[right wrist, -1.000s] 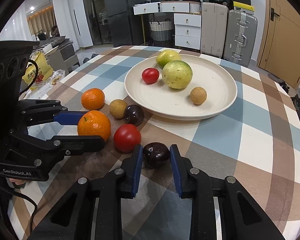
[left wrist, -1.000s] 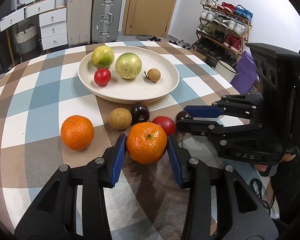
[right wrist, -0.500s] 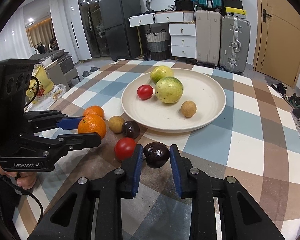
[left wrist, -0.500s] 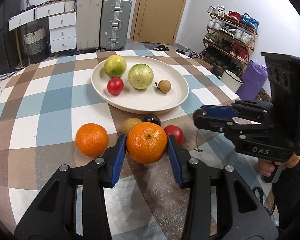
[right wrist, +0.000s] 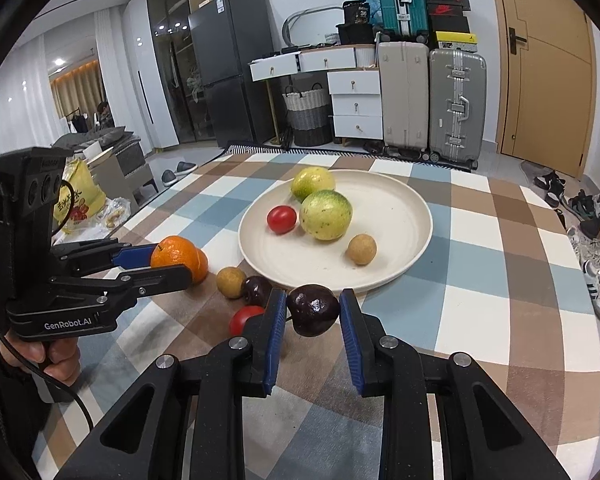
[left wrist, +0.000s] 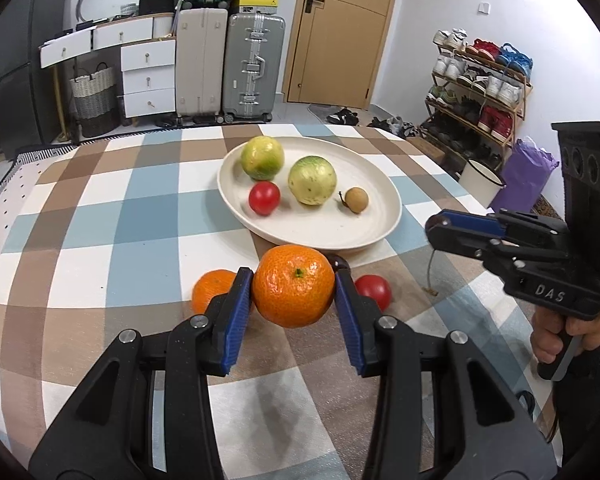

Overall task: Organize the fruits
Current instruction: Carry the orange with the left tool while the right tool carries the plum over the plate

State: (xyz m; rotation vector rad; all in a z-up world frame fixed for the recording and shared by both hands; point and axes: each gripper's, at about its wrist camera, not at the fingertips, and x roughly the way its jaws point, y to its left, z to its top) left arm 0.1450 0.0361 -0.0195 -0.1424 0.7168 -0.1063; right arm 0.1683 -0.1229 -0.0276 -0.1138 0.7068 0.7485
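**Four fruits plated, two in your jaws, four left on the table**

Nearest you, the left gripper [left wrist: 295,292] has its blue jaws closed on an orange [left wrist: 294,285], lifted clear of the checked table [left wrist: 100,240]. Your right gripper [right wrist: 313,312] likewise holds a dark plum-like fruit [right wrist: 313,310] pinched between its jaws, off the cloth and just short of the plate's near rim.

Just beyond those, the loose fruit waits on the table. A second orange [left wrist: 211,289] sits close behind the left jaw, and a red tomato [left wrist: 374,290] lies just right of the right jaw. From the right wrist view you can also see a small tan fruit [right wrist: 230,282] and another dark fruit [right wrist: 257,290] touching or nearly touching each other, near the plate's edge.

Further out, the cream plate [left wrist: 332,236] already carries four pieces: a red tomato [left wrist: 264,198], a pale green round fruit [left wrist: 312,180], a yellow-green citrus [left wrist: 262,158] behind them, and a small brown fruit with a stem [left wrist: 357,200] to the right.

By my reckoning you are roughly at the halfway mark once these two land. The plate's near and right portions are bare, so both held fruits have room. Four pieces then remain to collect, and none looks blocked, though the tan and dark pair sit tight together and may roll when you take one.
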